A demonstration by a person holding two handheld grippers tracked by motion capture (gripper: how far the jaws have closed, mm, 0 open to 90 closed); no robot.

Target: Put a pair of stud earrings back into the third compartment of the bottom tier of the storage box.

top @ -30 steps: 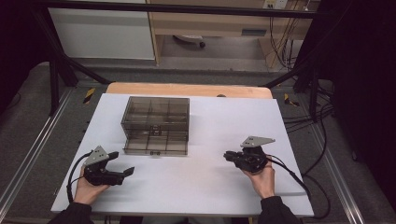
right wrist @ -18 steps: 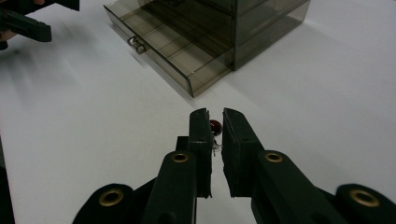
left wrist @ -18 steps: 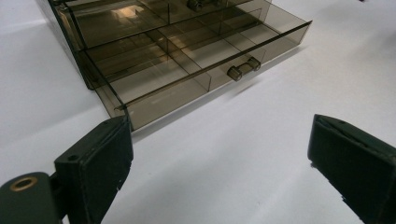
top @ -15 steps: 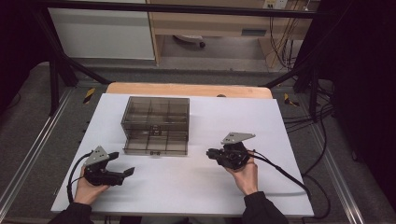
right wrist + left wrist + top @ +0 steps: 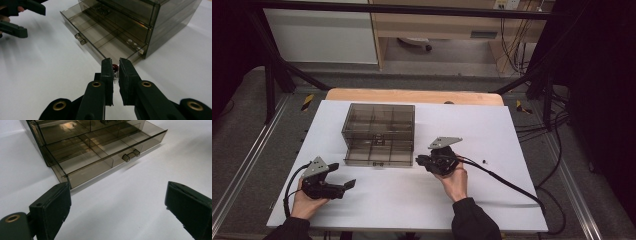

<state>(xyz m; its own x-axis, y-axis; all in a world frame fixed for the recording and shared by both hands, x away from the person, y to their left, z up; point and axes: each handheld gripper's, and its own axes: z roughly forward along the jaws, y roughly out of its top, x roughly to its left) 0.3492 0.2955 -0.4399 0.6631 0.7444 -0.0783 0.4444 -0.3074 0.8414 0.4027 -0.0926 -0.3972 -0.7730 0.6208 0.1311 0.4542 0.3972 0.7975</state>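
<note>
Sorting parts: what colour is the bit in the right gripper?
Red bit, clearest in the right gripper view.

Overhead view, two close—shared drawer box [image 5: 379,134]

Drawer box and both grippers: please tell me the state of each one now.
Drawer box: upright on the table, smoky transparent.
Bottom drawer: pulled out, open; the compartments in view look empty.
Left gripper: open, holding nothing, resting on the table.
Right gripper: shut on a small red object, close to the drawer's corner.
</note>
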